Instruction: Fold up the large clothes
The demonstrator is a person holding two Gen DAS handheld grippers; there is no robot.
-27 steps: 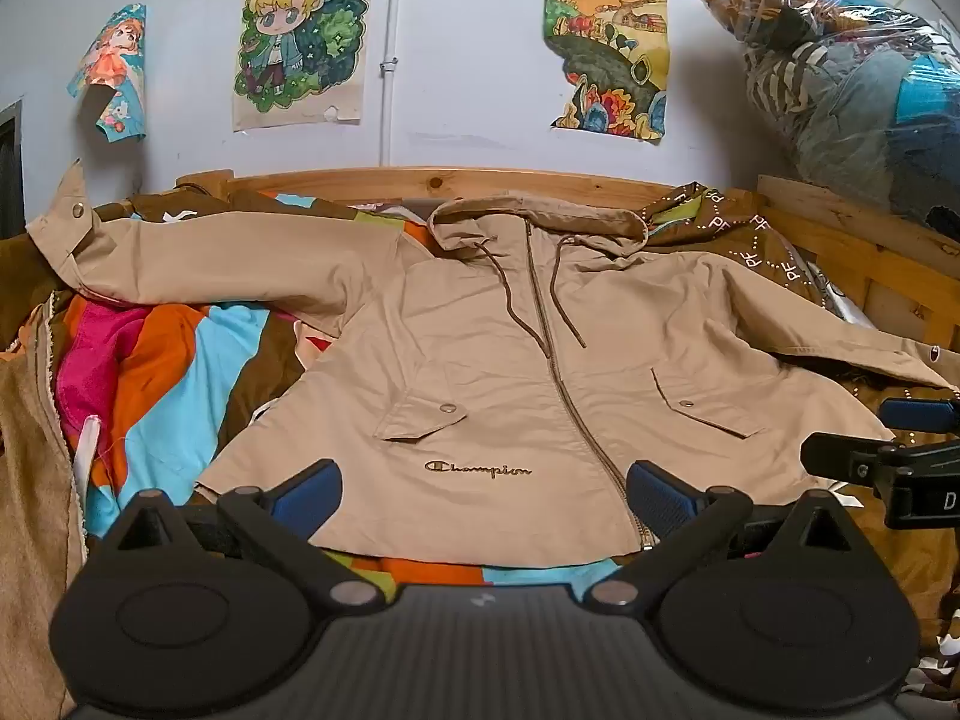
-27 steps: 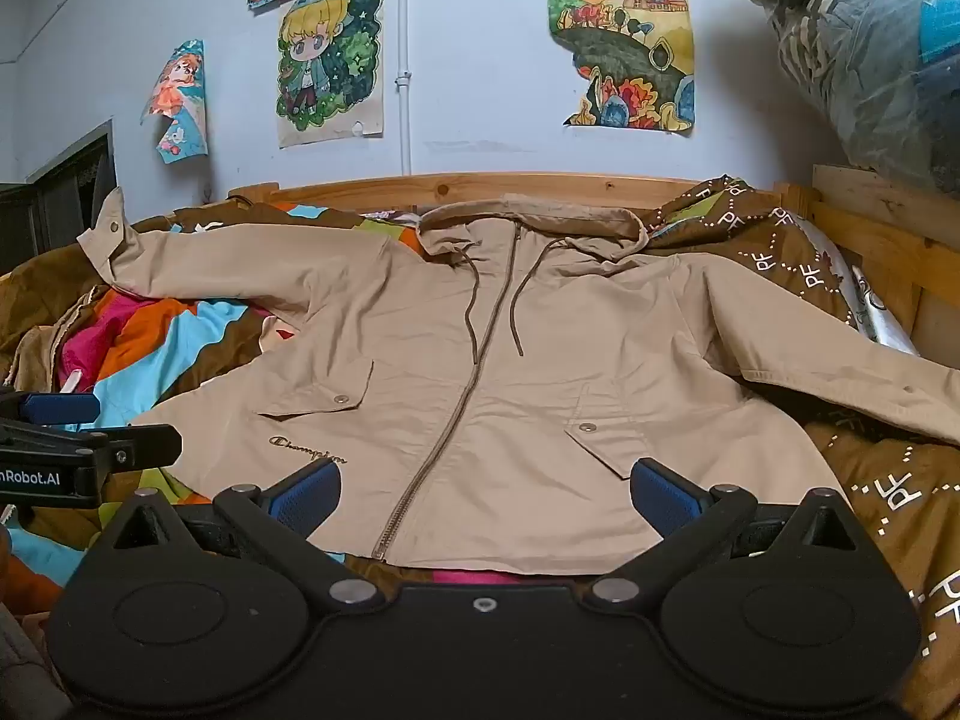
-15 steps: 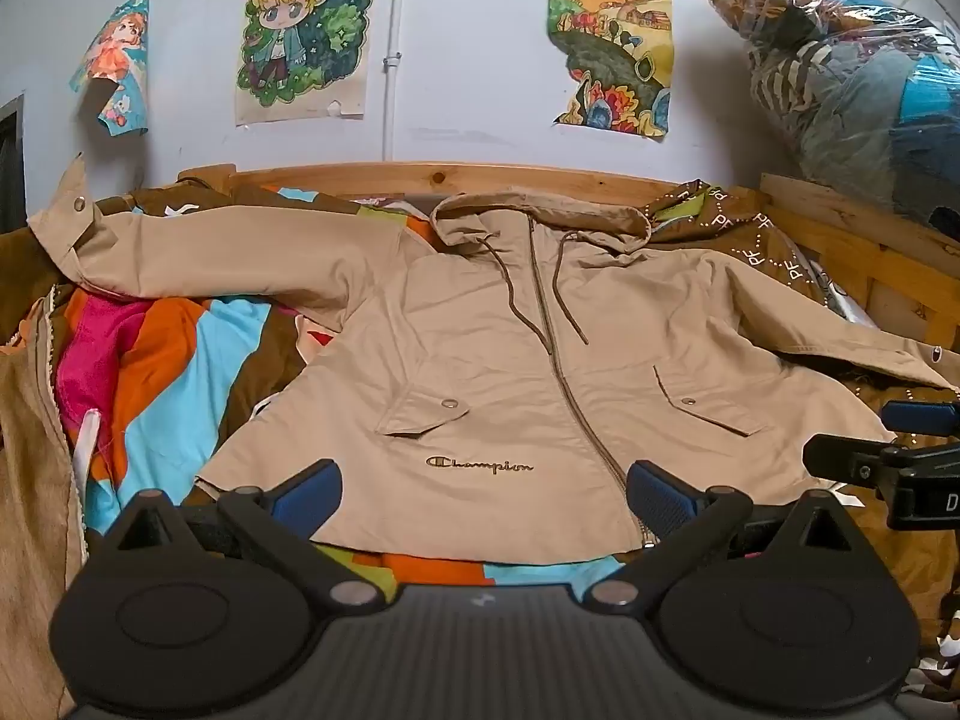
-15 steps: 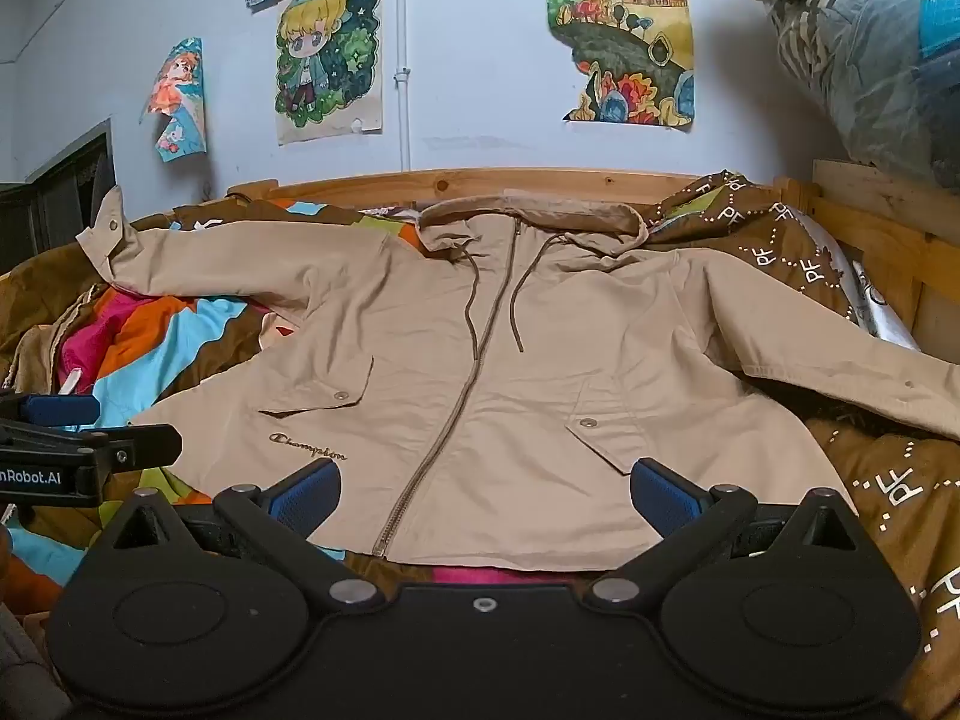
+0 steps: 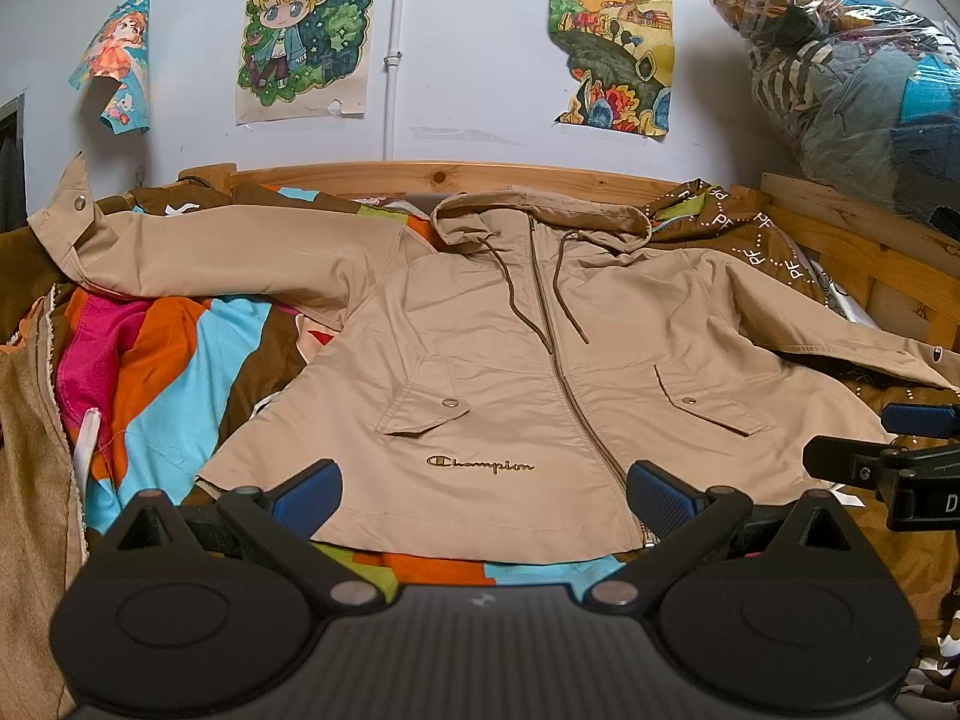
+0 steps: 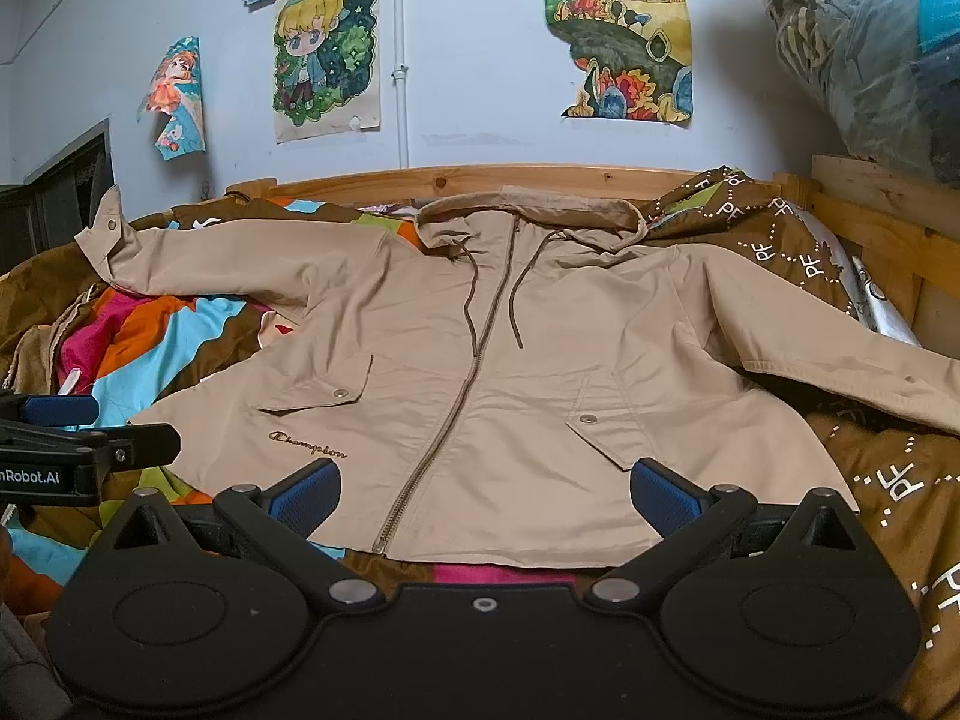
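Left wrist: beige jacket (image 5: 498, 360) apparently flat, both hand-held grippers gaping

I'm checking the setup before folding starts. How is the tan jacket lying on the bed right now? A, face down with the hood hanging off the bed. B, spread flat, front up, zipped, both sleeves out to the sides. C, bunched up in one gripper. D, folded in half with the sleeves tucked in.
B: the tan jacket lies flat with its zipper closed and logo up, sleeves spread wide, and both grippers open.
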